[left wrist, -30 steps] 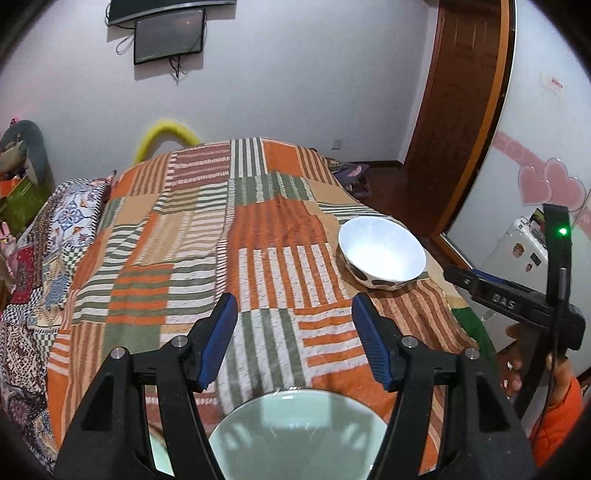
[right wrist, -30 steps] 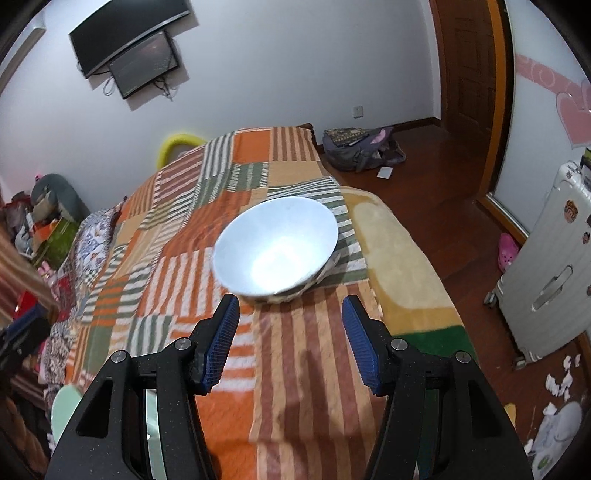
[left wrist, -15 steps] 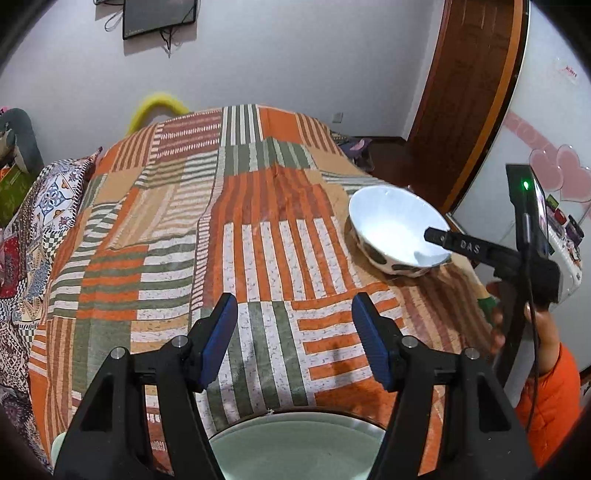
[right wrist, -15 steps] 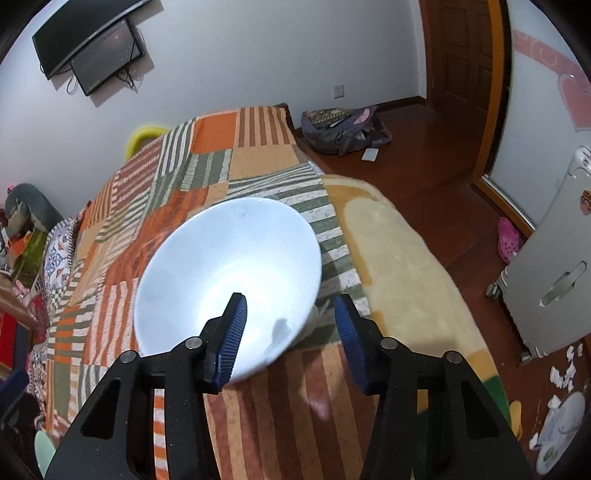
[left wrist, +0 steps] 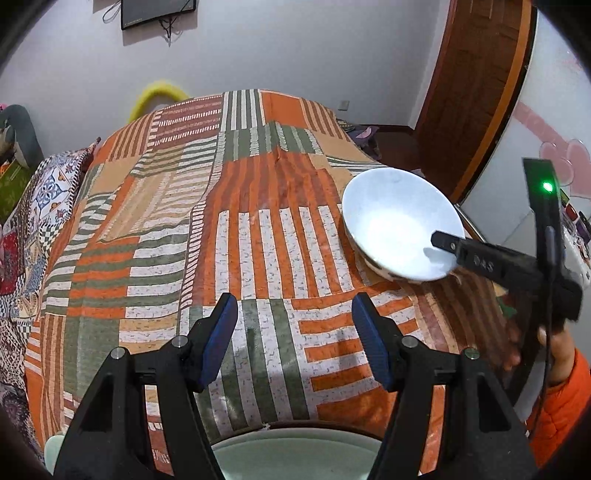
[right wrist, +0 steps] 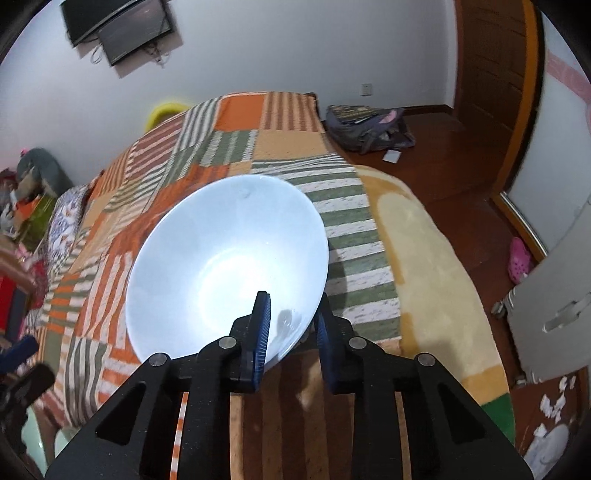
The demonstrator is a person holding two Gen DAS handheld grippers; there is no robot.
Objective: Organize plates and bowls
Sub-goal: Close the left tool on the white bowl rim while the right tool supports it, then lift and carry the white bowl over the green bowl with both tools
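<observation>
A: Bowl (right wrist: 221,266) is sitting on the bedspread (right wrist: 236,147); who's nearer?

B: Right gripper (right wrist: 291,332), its fingers straddling and clamping the near rim. Left gripper (left wrist: 295,332) is hanging wide apart, well off to the bowl's left.

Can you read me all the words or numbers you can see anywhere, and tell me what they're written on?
"DAS": pale letters on the black finger of the right gripper, seen from the left wrist camera where it reaches into the white bowl; the middle letter is blurry.
The stickers on the white suitcase are too small and blurred to read.
Nothing readable on the wall TV or the striped blanket.
</observation>
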